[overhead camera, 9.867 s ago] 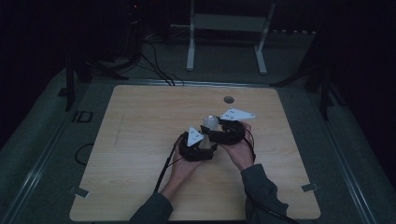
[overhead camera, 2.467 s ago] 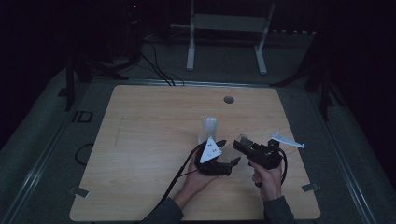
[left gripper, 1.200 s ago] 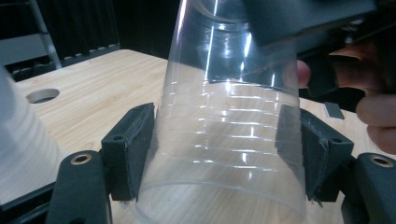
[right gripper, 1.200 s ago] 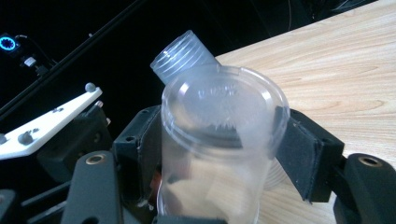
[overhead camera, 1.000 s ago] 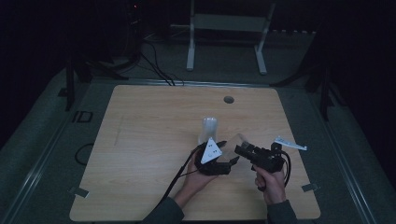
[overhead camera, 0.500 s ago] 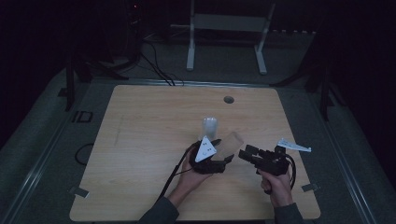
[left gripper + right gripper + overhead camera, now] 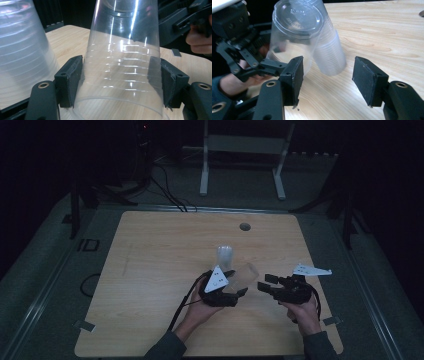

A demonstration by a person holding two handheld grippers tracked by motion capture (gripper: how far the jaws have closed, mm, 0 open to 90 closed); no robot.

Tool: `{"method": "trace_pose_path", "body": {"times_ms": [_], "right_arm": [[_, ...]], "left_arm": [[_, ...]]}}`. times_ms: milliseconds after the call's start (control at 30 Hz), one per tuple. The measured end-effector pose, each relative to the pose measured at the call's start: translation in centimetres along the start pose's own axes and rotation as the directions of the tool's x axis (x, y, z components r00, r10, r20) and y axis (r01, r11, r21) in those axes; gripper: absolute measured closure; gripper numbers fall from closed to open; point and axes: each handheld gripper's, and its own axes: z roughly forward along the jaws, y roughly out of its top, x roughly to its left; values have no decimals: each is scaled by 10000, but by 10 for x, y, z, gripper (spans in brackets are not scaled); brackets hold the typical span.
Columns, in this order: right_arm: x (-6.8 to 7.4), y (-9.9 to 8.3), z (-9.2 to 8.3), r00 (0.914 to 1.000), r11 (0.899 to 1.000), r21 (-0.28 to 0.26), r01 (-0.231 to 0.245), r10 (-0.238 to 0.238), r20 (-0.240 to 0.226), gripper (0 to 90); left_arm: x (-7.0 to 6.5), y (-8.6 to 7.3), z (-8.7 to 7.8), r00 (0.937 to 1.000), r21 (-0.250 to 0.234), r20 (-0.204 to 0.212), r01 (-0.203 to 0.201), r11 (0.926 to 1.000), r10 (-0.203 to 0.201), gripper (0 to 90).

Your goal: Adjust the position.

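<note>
Left gripper (image 7: pixel 242 292): you hold it low centre of the high view; its jaws are clamped on the clear cup (image 7: pixel 122 75), one pad on each side of the cup wall near the rim
Clear cup: in the left gripper view it fills the middle of the frame, wide rim at the bottom, closed base toward the top; in the high view it lies tilted just right of the grey plate (image 7: pixel 216 279), off the table (image 7: pixel 150 270)
Right gripper (image 7: pixel 265 285): you hold it right of centre in the high view, pointing at the left gripper; its jaws have just been closing, yet in the right gripper view the pads (image 7: pixel 368 80) stand apart with bare wood between them, gripping nothing
Cup stack (image 7: pixel 328 52): upside down on the table, just behind the held cup; upper centre of the right gripper view, left edge of the left gripper view
Table hole (image 7: pixel 245 226): upper centre of the tabletop, well apart from both grippers
</note>
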Motion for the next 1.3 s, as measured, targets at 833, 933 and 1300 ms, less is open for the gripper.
{"method": "trace_pose_path", "body": {"times_ms": [833, 933, 1300], "right_arm": [[8, 21, 4, 9219, 8862, 3079, 3460, -3821, 636, 422], [8, 22, 3, 9124, 8704, 3293, 3660, -4053, 574, 422], [9, 27, 0, 8831, 8161, 3996, 4174, -4680, 332, 419]], "left_arm": [[2, 1, -1, 9973, 393, 701, -257, 9989, 229, 296], [3, 2, -2, 9967, 441, 751, -328, 9985, 295, 296], [8, 3, -5, 9952, 648, 894, -466, 9968, 407, 296]]}}
